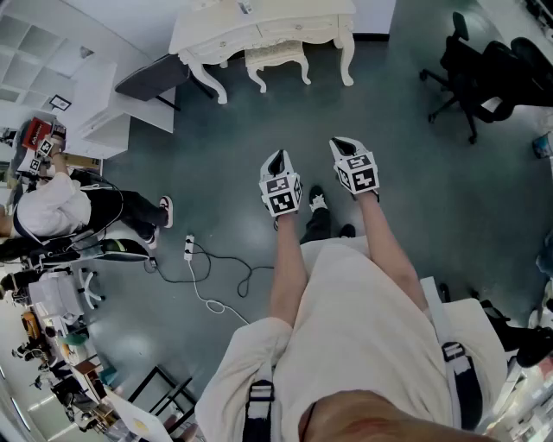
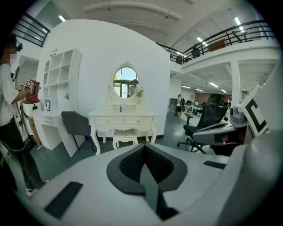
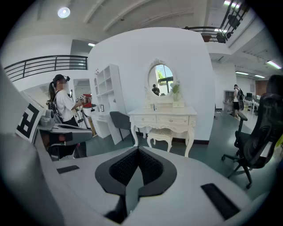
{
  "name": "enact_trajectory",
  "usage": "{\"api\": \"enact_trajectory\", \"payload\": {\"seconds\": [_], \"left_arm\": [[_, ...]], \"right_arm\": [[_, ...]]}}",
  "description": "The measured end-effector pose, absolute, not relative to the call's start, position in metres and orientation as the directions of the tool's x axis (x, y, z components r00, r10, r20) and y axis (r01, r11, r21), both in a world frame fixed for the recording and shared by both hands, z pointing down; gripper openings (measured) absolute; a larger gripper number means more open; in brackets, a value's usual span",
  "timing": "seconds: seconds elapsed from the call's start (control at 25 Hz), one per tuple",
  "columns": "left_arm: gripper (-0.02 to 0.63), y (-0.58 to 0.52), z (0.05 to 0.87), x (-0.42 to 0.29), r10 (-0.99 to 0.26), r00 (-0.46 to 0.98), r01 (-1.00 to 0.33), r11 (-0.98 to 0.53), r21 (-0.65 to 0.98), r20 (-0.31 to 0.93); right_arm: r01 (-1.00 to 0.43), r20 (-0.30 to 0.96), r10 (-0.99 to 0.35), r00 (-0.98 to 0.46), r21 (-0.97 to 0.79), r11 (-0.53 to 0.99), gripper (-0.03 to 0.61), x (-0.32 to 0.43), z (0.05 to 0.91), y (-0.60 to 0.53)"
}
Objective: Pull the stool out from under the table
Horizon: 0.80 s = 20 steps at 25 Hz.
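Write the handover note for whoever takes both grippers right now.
Left gripper: jaws together, empty.
Right gripper: jaws together, empty.
Both are held out in the air, well short of the furniture.
The cream carved stool sits tucked under the white dressing table, straight ahead.
Done: nothing yet.
Left: walk up, grip the stool, pull it clear of the table.

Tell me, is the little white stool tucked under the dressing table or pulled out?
Tucked in. The stool sits between the legs of the dressing table, partly beneath its top.
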<state>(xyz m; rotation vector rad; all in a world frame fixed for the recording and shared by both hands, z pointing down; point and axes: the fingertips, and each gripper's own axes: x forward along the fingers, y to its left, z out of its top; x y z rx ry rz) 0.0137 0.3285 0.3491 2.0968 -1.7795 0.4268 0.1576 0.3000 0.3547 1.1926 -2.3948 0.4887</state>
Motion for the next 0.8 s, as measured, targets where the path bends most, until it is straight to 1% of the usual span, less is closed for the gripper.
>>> {"api": "enact_trajectory", "payload": {"seconds": [0.16, 0.32, 0.44, 0.64, 0.8], "left_arm": [[0.014, 0.326, 0.343, 0.018, -0.894, 0.152, -0.988, -0.126, 0.088, 0.422], [0.015, 0.327, 0.34, 0.026, -0.897, 0.171, -0.985, -0.146, 0.093, 0.408], [0.014, 0.329, 0.338, 0.025, -0.896, 0.151, -0.988, -0.143, 0.051, 0.418], [0.015, 0.333, 0.347, 0.044, -0.884, 0.128, -0.992, -0.107, 0.071, 0.45], [0.015, 0.326, 0.355, 0.06, -0.88, 0.137, -0.99, -0.113, 0.079, 0.456]], "right_arm": [[-0.799, 0.507, -0.659, -0.555, -0.106, 0.592, 0.043, 0.158, 0.354, 0.301], [-0.803, 0.497, -0.667, -0.555, -0.109, 0.586, 0.043, 0.162, 0.354, 0.302], [-0.798, 0.474, -0.672, -0.57, -0.124, 0.589, 0.043, 0.161, 0.346, 0.306], [-0.778, 0.457, -0.655, -0.602, -0.151, 0.61, 0.043, 0.181, 0.343, 0.318], [-0.769, 0.468, -0.636, -0.613, -0.172, 0.615, 0.044, 0.197, 0.352, 0.317]]}}
